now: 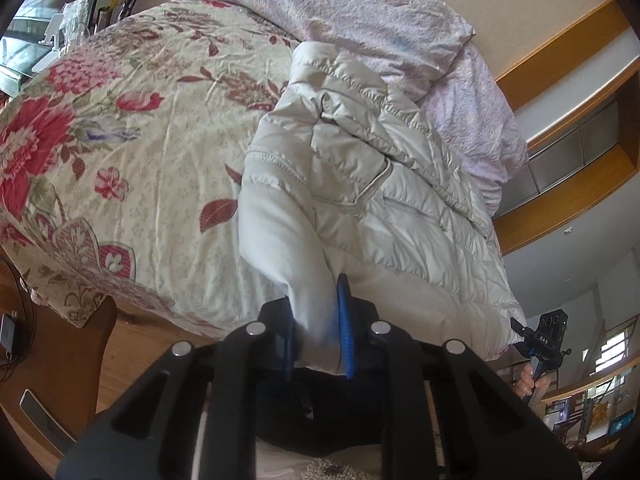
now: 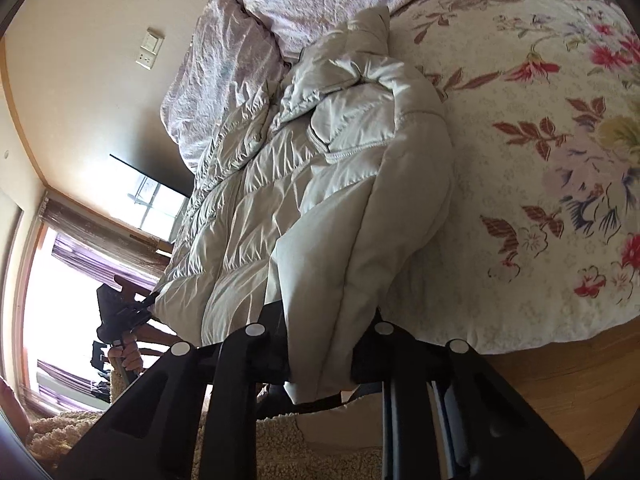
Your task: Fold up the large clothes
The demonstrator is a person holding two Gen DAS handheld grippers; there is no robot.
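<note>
The pale quilted jacket [image 1: 360, 168] lies lengthwise on the floral bedspread [image 1: 132, 140], running from the near bed edge up toward twelve o'clock where it meets the lilac pillows [image 1: 360, 12]. The left gripper [image 1: 316, 340] is clamped on a fold of its hem at six o'clock, and the right gripper [image 2: 324, 348] is likewise pinched shut on the hem's other corner. To fold it well, I would raise both corners level and together, keeping the hem taut between them, then carry it toward twelve o'clock so the padded bulk does not bunch or slip from the narrow pads.
</note>
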